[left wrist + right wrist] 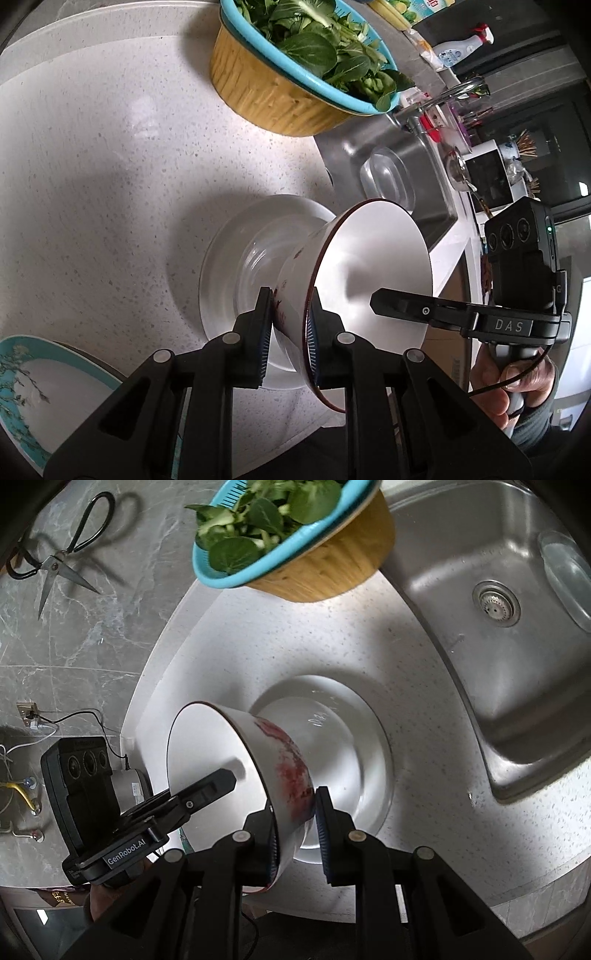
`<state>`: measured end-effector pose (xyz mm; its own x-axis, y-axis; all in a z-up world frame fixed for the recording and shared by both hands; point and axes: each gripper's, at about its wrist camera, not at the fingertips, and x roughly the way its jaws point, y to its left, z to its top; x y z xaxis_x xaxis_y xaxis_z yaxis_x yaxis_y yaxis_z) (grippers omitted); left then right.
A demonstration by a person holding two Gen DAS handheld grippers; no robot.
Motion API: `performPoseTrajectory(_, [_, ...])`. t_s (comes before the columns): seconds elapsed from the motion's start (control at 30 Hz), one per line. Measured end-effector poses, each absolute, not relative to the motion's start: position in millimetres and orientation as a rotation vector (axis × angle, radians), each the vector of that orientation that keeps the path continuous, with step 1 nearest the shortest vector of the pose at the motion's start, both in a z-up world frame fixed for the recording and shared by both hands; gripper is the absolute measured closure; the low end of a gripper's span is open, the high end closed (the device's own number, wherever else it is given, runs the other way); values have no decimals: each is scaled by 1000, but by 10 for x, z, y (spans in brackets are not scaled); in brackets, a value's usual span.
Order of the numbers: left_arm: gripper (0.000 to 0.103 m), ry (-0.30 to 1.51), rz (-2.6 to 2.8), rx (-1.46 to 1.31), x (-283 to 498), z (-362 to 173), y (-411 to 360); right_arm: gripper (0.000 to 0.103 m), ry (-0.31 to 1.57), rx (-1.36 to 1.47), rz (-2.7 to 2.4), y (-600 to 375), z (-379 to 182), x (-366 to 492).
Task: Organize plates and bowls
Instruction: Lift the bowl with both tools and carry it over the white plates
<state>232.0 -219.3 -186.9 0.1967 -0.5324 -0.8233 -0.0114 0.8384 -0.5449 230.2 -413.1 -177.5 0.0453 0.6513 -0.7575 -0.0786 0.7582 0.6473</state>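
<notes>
Left wrist view: left gripper [290,332] clamped across the wall of a white bowl [369,280], one pad outside, one inside the dark red rim. Bowl tipped on its side, mouth facing right, foot aimed left at the white plate [221,266] beneath; axis roughly level. Empty inside. A finger of the right gripper [402,306] reaching into the bowl's mouth. Teal-rimmed floral plate [22,369] at lower left on the speckled counter [110,166]. Farther back, a blue colander [306,92] full of leafy greens [314,48], nested in a yellow basin [258,99]. Clear glass dish [388,177] in the steel sink [424,155].

Right wrist view: right gripper [295,827] pinching the same bowl [221,760] through its wall, red pattern on the outside. Mouth facing left here, foot over the plate [369,746], perhaps touching it. Left gripper [207,786] poking in from the left. Colander [207,572] of greens [251,520] above, scissors [59,561] on the grey surface, sink [480,672] at right.
</notes>
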Motion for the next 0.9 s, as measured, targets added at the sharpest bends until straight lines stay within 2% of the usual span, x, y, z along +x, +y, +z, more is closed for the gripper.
performPoseTrajectory(0.47, [88, 1370, -359, -485, 2343, -2212, -2215, 83, 1435, 465, 558, -4109, -1960, 2330])
performPoseTrajectory(0.77, [88, 1346, -338, -387, 2375, -2171, -2295, 87, 1409, 368, 523, -4005, -1954, 2329])
performPoseTrajectory(0.87, [84, 1320, -327, -360, 2354, -2154, -2330, 87, 1383, 289, 506, -3928, -1919, 2297])
performPoseTrajectory(0.9, [79, 1313, -332, -358, 2342, -2143, -2333, 88, 1377, 267, 501, -3904, -1913, 2288])
